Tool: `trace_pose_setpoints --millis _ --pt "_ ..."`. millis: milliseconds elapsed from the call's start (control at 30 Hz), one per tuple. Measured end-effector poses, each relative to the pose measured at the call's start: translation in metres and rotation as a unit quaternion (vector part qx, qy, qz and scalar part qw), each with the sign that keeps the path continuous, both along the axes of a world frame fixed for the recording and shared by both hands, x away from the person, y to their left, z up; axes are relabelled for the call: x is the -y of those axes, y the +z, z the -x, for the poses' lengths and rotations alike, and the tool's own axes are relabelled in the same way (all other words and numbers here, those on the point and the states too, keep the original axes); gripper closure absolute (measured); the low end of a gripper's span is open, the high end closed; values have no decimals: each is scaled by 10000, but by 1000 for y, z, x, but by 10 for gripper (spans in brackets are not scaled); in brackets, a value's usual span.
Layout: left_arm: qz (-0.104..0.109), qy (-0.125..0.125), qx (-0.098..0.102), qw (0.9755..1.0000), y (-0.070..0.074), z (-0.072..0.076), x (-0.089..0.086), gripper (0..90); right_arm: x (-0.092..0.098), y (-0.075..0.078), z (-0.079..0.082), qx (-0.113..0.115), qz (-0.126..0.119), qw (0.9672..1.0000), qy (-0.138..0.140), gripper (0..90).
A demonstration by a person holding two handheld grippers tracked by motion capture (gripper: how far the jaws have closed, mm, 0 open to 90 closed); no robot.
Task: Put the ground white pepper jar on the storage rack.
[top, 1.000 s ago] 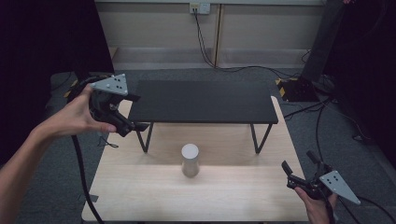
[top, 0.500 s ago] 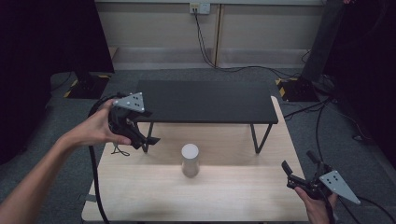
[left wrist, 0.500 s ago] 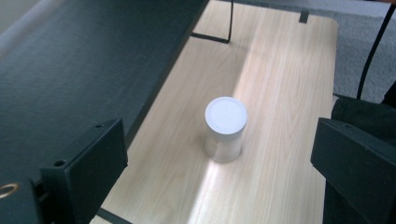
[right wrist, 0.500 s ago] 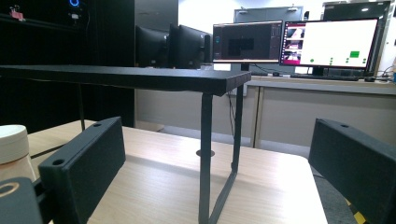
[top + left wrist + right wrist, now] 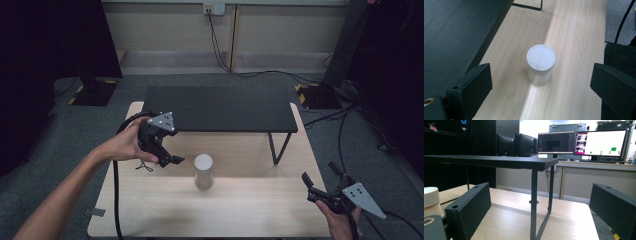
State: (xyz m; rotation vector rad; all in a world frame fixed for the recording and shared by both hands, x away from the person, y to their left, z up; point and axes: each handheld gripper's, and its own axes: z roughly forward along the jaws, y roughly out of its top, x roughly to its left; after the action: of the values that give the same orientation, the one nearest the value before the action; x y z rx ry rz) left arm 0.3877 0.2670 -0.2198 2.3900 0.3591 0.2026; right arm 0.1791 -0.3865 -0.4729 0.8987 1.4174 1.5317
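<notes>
High view is showing the left gripper [image 5: 170, 159] hovering left of centre, jaws spread wide, aiming at the white canister [image 5: 203, 171] standing upright mid-frame on the wooden table [image 5: 260, 210]. Centring both jaws around its body before closing seems wise. At lower right, the right gripper [image 5: 320, 182] is sitting with jaws apart, holding nothing.

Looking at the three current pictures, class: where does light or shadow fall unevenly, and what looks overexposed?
High view: the raised black shelf shades the far part of the pale wooden table. Left gripper view: a bright strip of light runs along the table past the white cylindrical canister, whose lid looks washed out. Right gripper view: the white monitor screen in the background looks overexposed.
</notes>
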Motion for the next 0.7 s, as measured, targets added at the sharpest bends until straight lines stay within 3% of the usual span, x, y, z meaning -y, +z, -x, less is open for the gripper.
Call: trace_pose_setpoints --millis 67,267,333,467,700 --pt "6 -71 39 10000 -6 -2 5 59 0 0 0 0 -10 10000 -3 32" --pt "-128 -139 -111 9998 -18 -13 25 46 0 0 1 -2 -14 10000 -5 32" --pt "-341 -189 -201 9990 -25 -20 39 43 1 0 1 10 -11 10000 -3 32" --pt "-552 -250 -200 9980 -29 -23 52 39 1 0 1 18 -14 10000 1 33" --pt "-744 -386 -264 9961 -40 -33 75 40 1 0 1 33 -28 10000 -9 33"
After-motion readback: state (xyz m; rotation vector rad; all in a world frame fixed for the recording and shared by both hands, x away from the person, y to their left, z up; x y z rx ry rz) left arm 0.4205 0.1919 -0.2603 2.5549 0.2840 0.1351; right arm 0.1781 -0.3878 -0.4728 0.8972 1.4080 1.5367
